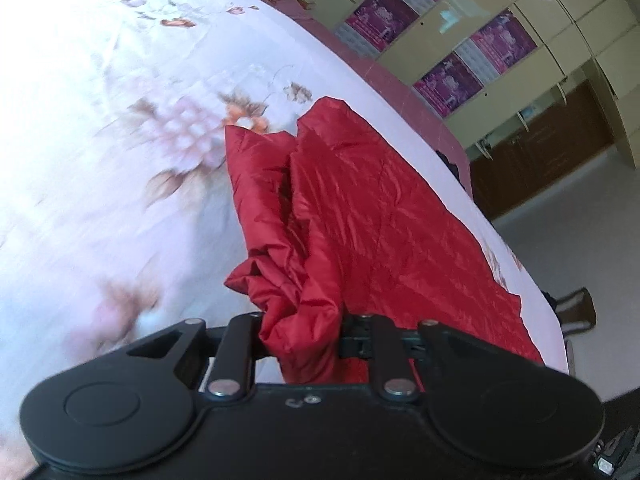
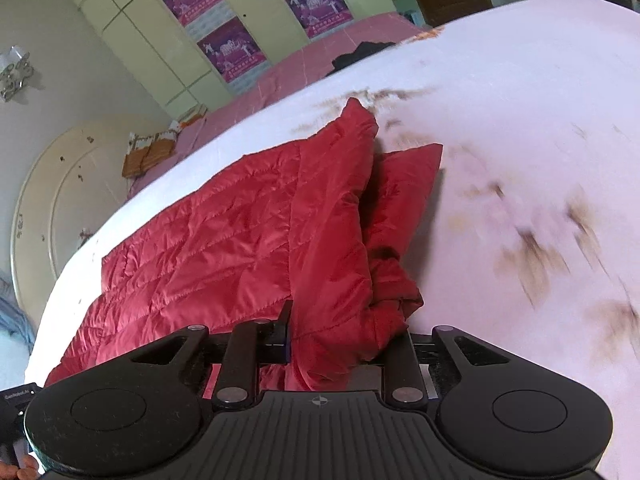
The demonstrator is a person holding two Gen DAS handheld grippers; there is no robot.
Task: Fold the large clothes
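A red quilted jacket [image 1: 360, 208] lies across a bed with a white flowered sheet [image 1: 120, 128]. My left gripper [image 1: 300, 336] is shut on a bunched edge of the jacket, which bulges up between its black fingers. In the right wrist view the same red jacket [image 2: 240, 232] spreads to the left, with a fold raised toward the camera. My right gripper [image 2: 344, 340] is shut on that raised fold, and cloth hangs out below the jaws. The fingertips of both grippers are buried in cloth.
A dusty-pink bedcover [image 2: 288, 72] edges the sheet [image 2: 520, 120]. A pale wardrobe with purple posters [image 1: 460, 52] stands beyond, next to a brown cabinet [image 1: 552, 148]. A cream rounded headboard [image 2: 60, 200] is at the left. A dark item [image 2: 360, 56] lies on the pink cover.
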